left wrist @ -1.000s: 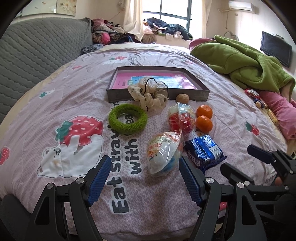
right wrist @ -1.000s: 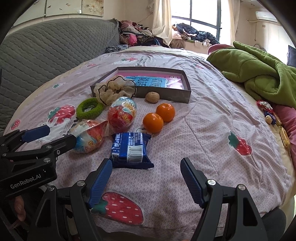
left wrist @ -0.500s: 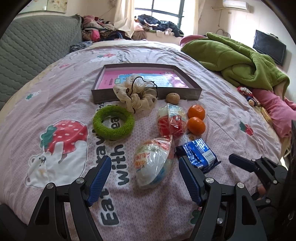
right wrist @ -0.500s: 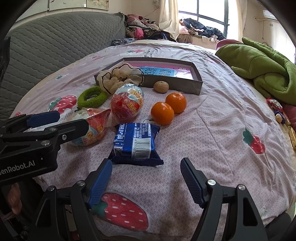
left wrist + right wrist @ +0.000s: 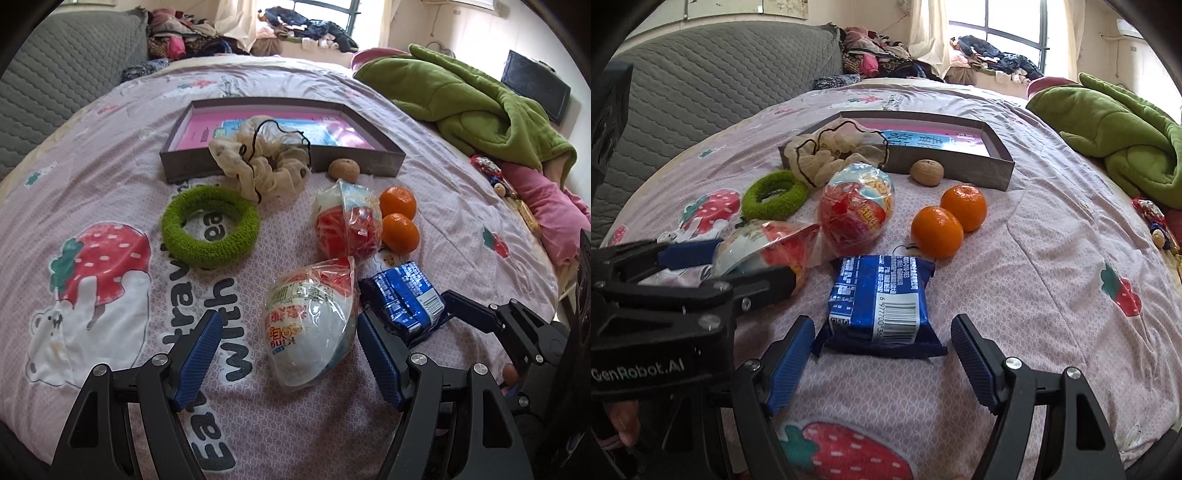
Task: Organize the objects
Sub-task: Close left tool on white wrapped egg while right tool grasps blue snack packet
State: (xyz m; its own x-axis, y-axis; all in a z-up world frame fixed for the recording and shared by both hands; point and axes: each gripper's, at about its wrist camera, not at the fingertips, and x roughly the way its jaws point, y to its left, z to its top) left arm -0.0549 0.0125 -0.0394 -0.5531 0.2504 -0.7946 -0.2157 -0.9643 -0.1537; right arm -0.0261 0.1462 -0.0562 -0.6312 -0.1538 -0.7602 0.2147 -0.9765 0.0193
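left wrist view: the left tongs (image 5: 286, 354) are spread wide, blue pads on either side of a wrapped egg-shaped snack (image 5: 310, 325) lying on the bed (image 5: 110, 155), with nothing gripped. just right of it sits a blue snack packet (image 5: 402, 301), and the tip of the right tongs shows beyond that packet. a second wrapped egg snack (image 5: 347, 225) lies farther back, touching two oranges (image 5: 399, 221). a green ring (image 5: 209, 230) lies to the left, a cream scrunchie (image 5: 258, 162) leans over the front wall of a shallow grey box (image 5: 184, 166), and a walnut (image 5: 343, 170) sits just in front of that box.

right wrist view: the right tongs (image 5: 882, 363) are also wide open and empty, framing the blue snack packet (image 5: 881, 301), whose near edge lies between the pads without touching them. the left tongs (image 5: 727, 266) reach in from the left around the nearer egg snack. a green blanket (image 5: 1115, 133) is heaped on the far right of the bed.
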